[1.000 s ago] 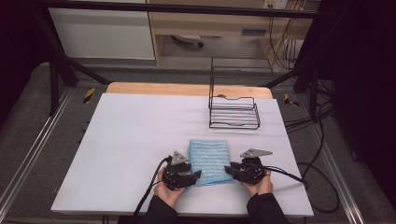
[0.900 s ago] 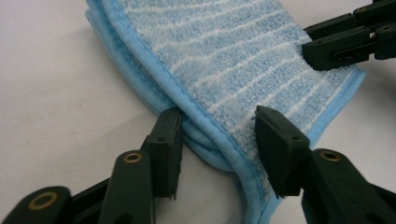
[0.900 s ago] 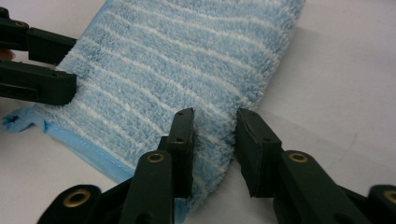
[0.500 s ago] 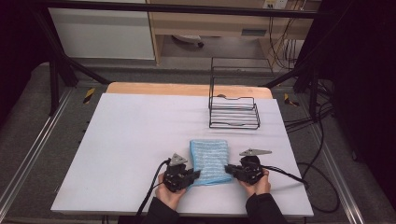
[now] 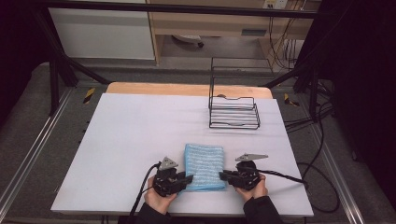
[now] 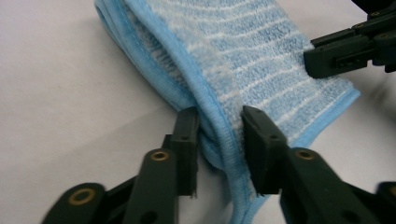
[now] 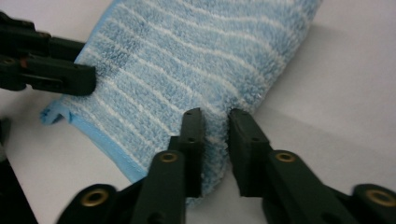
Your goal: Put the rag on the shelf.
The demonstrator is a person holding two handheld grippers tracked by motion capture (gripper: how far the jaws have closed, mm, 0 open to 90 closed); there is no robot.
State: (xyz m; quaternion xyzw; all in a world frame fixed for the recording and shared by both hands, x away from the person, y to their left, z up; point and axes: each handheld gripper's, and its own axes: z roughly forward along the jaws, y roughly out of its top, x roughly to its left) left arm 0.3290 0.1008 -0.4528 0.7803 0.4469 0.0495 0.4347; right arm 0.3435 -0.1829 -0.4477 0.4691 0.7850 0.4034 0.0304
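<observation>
blue towel (image 5: 204,165) pinched by both tools.

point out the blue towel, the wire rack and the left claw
blue towel (image 5: 204,165): high view, middle of its striped top.
wire rack (image 5: 233,117): high view, its slatted base.
left claw (image 6: 218,140): left gripper view, between its tips, at the towel's hemmed edge.

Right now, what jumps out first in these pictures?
The blue striped towel, folded near the table's front edge. The left claw and right claw each pinch one side of it. Farther back, to the right, stands a black wire rack.
</observation>
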